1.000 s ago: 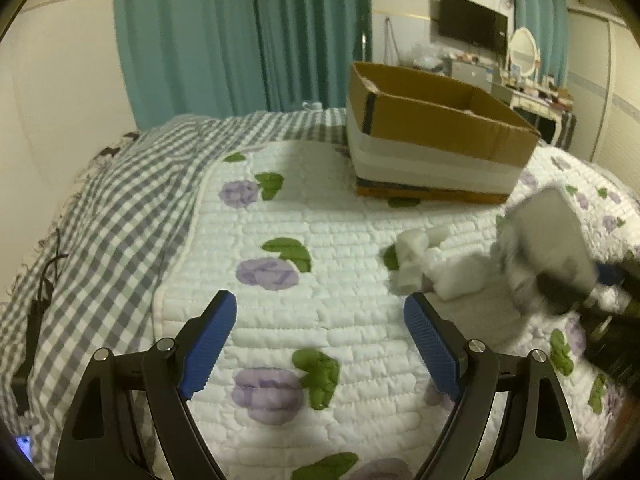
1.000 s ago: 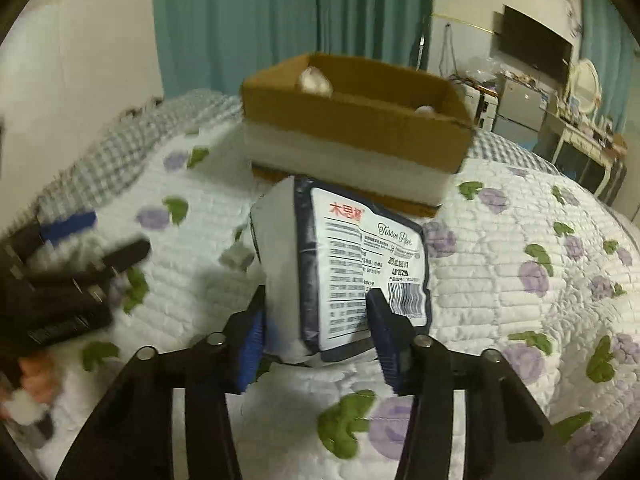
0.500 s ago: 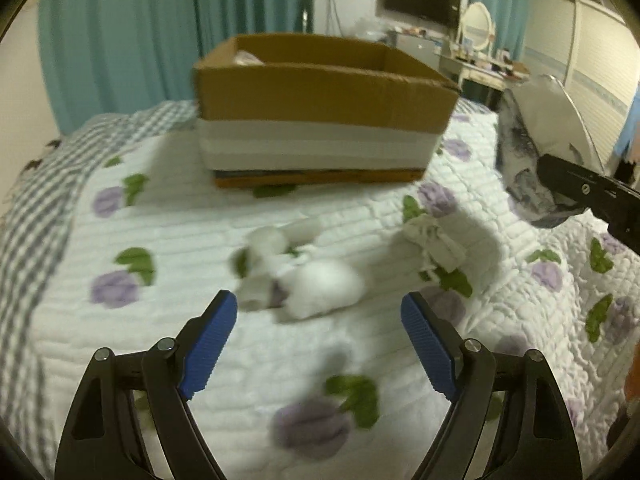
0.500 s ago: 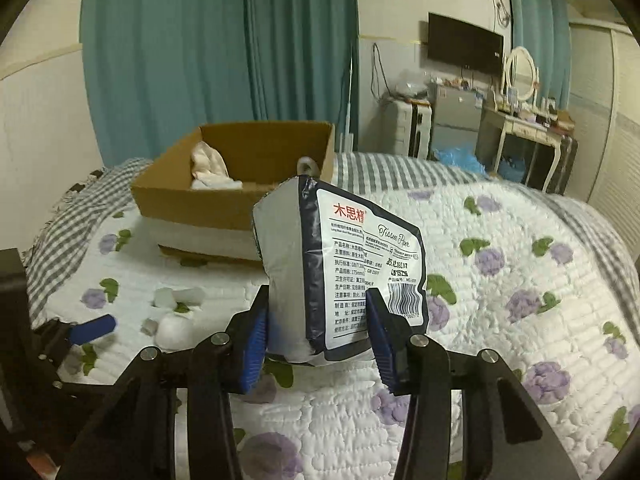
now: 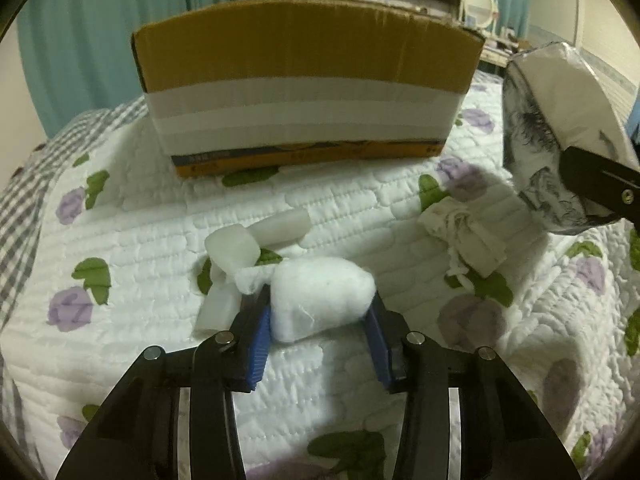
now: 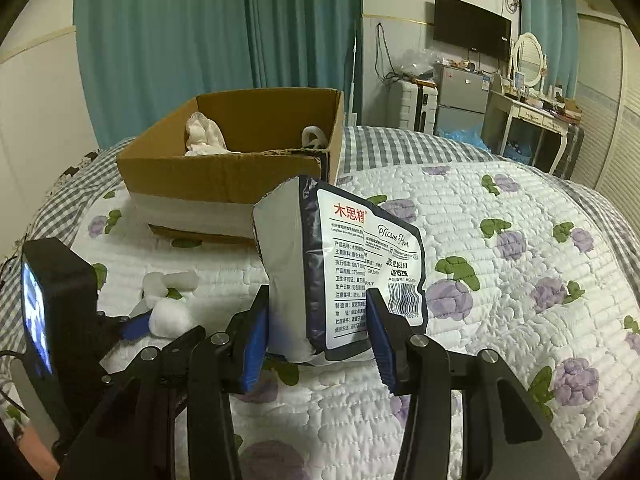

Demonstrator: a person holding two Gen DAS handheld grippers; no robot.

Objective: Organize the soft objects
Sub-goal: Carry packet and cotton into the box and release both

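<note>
My left gripper is shut on a white cotton wad that rests on the quilted bed. Just behind it lie white foam pieces. A folded white cloth lies to the right. My right gripper is shut on a tissue pack and holds it above the bed; the pack also shows in the left wrist view. The cardboard box stands behind, with white soft items inside. The left gripper and wad show in the right wrist view.
The bed has a white flowered quilt over a grey checked blanket. Teal curtains, a TV, a small fridge and a dressing table stand beyond the bed.
My left gripper moved forward and closed on the cotton wad. The right gripper kept hold of the tissue pack, now closer to the box.
</note>
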